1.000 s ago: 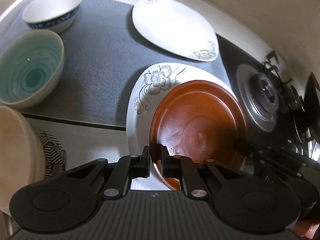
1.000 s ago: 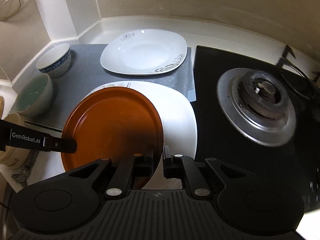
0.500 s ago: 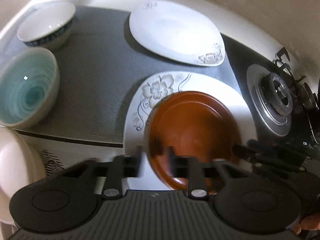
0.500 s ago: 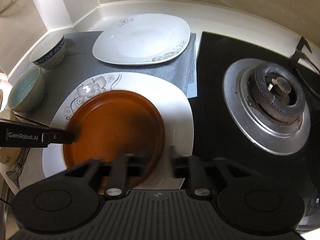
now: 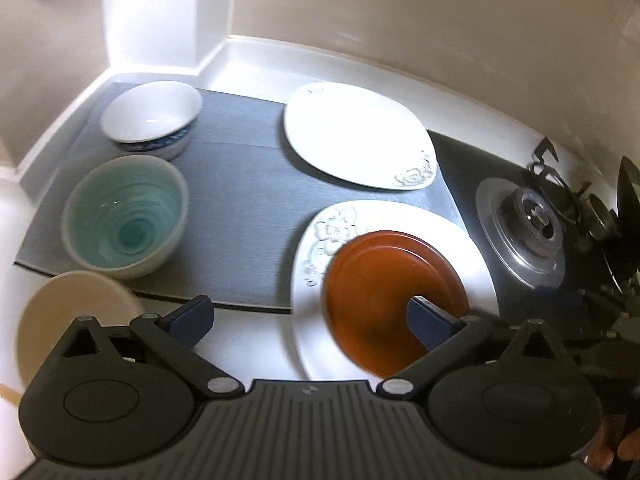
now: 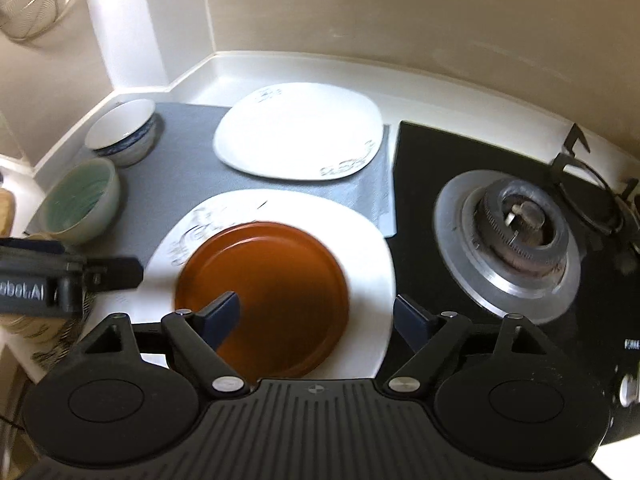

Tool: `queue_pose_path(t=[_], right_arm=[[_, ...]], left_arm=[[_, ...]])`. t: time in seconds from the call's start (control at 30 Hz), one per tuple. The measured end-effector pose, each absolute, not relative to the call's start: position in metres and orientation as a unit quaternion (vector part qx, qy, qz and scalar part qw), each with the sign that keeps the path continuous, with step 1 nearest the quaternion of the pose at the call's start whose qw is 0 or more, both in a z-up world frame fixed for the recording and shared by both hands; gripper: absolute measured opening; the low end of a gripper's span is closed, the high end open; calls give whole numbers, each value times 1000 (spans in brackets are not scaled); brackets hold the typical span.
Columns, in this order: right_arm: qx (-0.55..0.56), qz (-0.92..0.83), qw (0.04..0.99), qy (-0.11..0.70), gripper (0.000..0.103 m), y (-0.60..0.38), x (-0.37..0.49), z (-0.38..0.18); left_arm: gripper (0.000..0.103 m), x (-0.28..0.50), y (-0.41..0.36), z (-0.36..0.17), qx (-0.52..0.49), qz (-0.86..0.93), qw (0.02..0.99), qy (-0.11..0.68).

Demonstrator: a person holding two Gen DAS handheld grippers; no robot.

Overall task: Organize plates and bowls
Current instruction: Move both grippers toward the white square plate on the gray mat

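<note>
A brown round plate [image 5: 384,292] [image 6: 264,292] lies flat on a white floral plate [image 5: 474,256] [image 6: 360,248] at the grey mat's near right corner. My left gripper [image 5: 310,320] hangs above the plate's left edge, jaws opening wide, with nothing pressed between them. My right gripper [image 6: 316,318] hovers over the plate's near edge, jaws also opening, pads clear of the rim. A second white plate [image 5: 352,136] [image 6: 300,132] lies behind. A blue-patterned bowl [image 5: 152,120] [image 6: 124,128] and a teal bowl [image 5: 124,216] [image 6: 80,204] stand on the mat's left side.
The grey mat [image 5: 240,200] covers the counter up to the white back wall. A gas burner [image 6: 516,240] on black glass sits to the right. A cream bowl [image 5: 68,312] stands at the near left edge. A wire strainer [image 6: 36,0] hangs on the left wall.
Both grippers were shut on the brown plate's rim, holding it tilted over the floral plate. The plate now lies flat on it, and both grippers have opened and lifted away.
</note>
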State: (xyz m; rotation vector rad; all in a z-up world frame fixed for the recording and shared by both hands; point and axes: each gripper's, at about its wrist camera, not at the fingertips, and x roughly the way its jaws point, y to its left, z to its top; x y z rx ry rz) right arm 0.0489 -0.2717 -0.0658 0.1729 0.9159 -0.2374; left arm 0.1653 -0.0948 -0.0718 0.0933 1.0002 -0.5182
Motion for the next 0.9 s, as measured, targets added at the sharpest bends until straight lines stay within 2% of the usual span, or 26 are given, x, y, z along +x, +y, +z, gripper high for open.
queue_pose_path(t=[0.47, 0.9], right_arm=[[77, -126, 898, 413, 87, -207, 28, -33], [87, -159, 904, 387, 87, -181, 1, -18]], left_arm=[[103, 143, -39, -38, 46, -274, 860, 428], [103, 130, -18, -21, 60, -313, 861, 397]])
